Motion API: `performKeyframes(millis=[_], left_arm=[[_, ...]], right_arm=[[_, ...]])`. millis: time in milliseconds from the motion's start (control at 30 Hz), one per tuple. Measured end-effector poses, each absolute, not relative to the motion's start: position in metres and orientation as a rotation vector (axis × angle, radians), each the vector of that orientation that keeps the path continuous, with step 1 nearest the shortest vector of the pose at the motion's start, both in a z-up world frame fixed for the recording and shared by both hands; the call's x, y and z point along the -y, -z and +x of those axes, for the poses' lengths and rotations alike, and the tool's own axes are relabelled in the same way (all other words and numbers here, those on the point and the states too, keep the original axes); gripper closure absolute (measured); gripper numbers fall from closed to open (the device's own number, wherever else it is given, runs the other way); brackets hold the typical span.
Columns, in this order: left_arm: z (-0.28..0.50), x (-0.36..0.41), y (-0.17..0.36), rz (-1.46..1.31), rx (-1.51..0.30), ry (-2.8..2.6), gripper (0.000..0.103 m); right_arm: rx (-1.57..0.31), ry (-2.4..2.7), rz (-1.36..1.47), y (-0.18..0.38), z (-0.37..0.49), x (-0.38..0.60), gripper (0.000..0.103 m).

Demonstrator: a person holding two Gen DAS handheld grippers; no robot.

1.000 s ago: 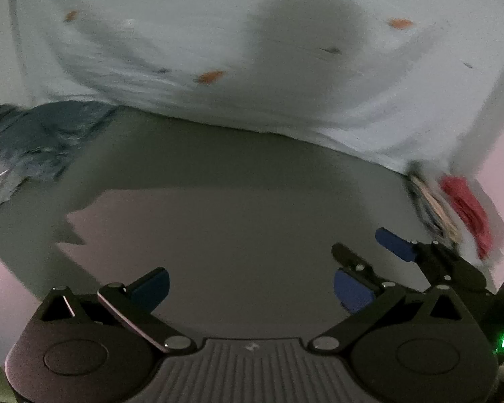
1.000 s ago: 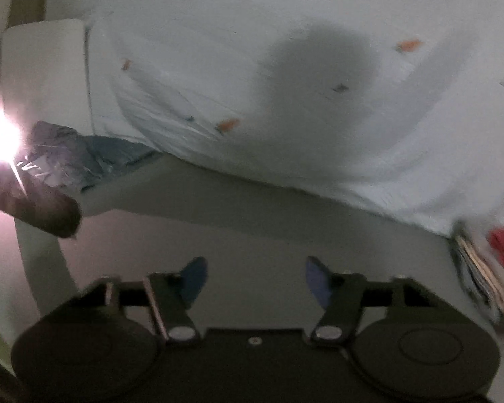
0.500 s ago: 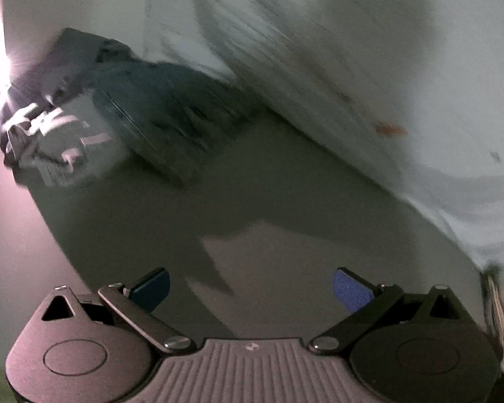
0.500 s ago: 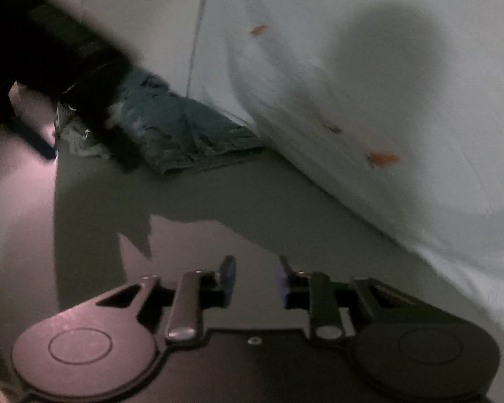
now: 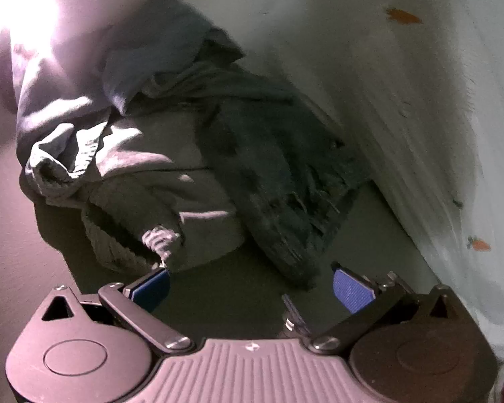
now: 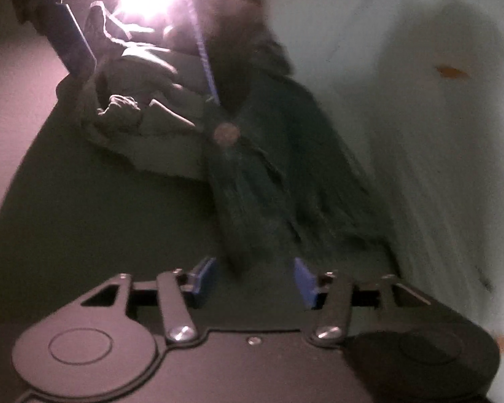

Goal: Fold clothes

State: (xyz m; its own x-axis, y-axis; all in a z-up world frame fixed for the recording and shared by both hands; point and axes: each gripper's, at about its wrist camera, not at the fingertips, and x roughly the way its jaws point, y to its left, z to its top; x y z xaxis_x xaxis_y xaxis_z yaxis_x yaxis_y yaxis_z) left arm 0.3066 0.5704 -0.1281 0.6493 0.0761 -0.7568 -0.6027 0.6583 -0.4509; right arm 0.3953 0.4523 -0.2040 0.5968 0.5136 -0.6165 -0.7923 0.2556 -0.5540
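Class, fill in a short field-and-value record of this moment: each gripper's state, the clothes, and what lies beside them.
left gripper: open, empty, just short of the pile
right gripper: open, holding nothing, at the dark garment's near end
grey garment: crumpled, left part of the pile
dark garment: denim-like, frayed, against the grey one
white sheet: to the right, small orange marks
folding: not yet begun

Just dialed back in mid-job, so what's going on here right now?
Both tools are open and holding nothing, closing in on a heap of clothes on the grey surface. The left tool faces a crumpled grey garment beside dark frayed jeans. The right tool points at the jeans. A white spotted sheet lies to the right. Nothing is folded yet.
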Motion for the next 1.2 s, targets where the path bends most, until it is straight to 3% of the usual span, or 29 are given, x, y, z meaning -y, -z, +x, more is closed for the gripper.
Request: performKeyframes(millis=[100,133,200,233,267,633,800,967,1067,1133,1200], left_arm=[[0.310,-0.584,0.132,-0.808,-0.763,-0.419,0.001],[0.310,-0.589,0.133,-0.823,-0.759,-0.412,0.001],[0.311,-0.591,0.131,-0.834,-0.753,-0.400,0.001],[0.313,-0.591,0.130,-0.834,-0.748,-0.394,0.001],[0.314,-0.592,0.129,-0.835,-0.742,-0.389,0.001],[0.368,-0.592,0.140,-1.129,-0.486,-0.294,0.001],[0.374,-0.558,0.107,-1.092,-0.465,-0.389,0.001],[0.325,-0.460,0.084,-1.023,-0.506,-0.381,0.001],[0.307,-0.393,0.097,-0.970,-0.641,-0.363,0.001],[0.299,-0.346,0.112,-0.928,-0.755,-0.344,0.001],[0.290,-0.300,0.128,-0.883,-0.867,-0.323,0.001]], right_arm=[[-0.310,-0.889,-1.019,0.227,0.414,-0.485,0.041],[-0.288,-0.878,-1.035,0.230,0.417,-0.490,0.031],[-0.256,-0.862,-1.048,0.231,0.425,-0.496,0.049],[-0.255,-0.863,-1.032,0.228,0.430,-0.496,0.085],[-0.244,-0.843,-1.003,0.222,0.433,-0.492,0.088],[0.320,-0.463,-0.887,0.103,0.431,-0.365,0.093],[0.475,-0.116,-0.886,0.026,0.427,-0.232,0.092],[0.573,0.258,-0.968,-0.020,0.361,-0.059,0.086],[0.416,0.477,-1.045,-0.006,0.337,0.047,0.070],[0.045,0.478,-0.970,0.017,0.343,0.119,0.057],[-0.278,0.434,-0.792,0.059,0.342,0.171,0.056]])
